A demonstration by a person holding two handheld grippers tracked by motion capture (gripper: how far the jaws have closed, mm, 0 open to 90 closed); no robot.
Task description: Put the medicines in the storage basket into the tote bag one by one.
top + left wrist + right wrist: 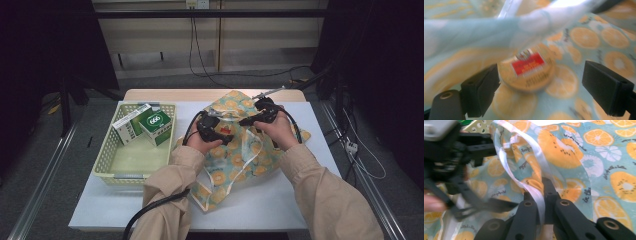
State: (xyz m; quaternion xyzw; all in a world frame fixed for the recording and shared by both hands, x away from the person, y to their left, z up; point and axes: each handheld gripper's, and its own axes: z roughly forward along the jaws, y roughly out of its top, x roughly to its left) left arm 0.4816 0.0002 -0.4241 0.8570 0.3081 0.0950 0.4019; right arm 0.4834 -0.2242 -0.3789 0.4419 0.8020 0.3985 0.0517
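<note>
A white sheet (pixel 280 200) covered the table (pixel 150 93), whose wooden edge showed at twelve o'clock. Grey floor, metal rails (pixel 45 170) and trailing cables (pixel 200 55) surrounded it, with pale panels on the far wall and darkness at both sides.

The orange-print bag (pixel 240 160) lay at the sheet's centre. At nine o'clock from it stood a basket (pixel 107 165) holding green boxes (pixel 145 125).

The left gripper (pixel 220 134) had its jaws wide, with a round red-labelled tin (pixel 527 71) lying between them on the bag, untouched by the right jaw. The right gripper (pixel 250 120) was clamped on the bag's edge and its white ribbon (pixel 536 192).
</note>
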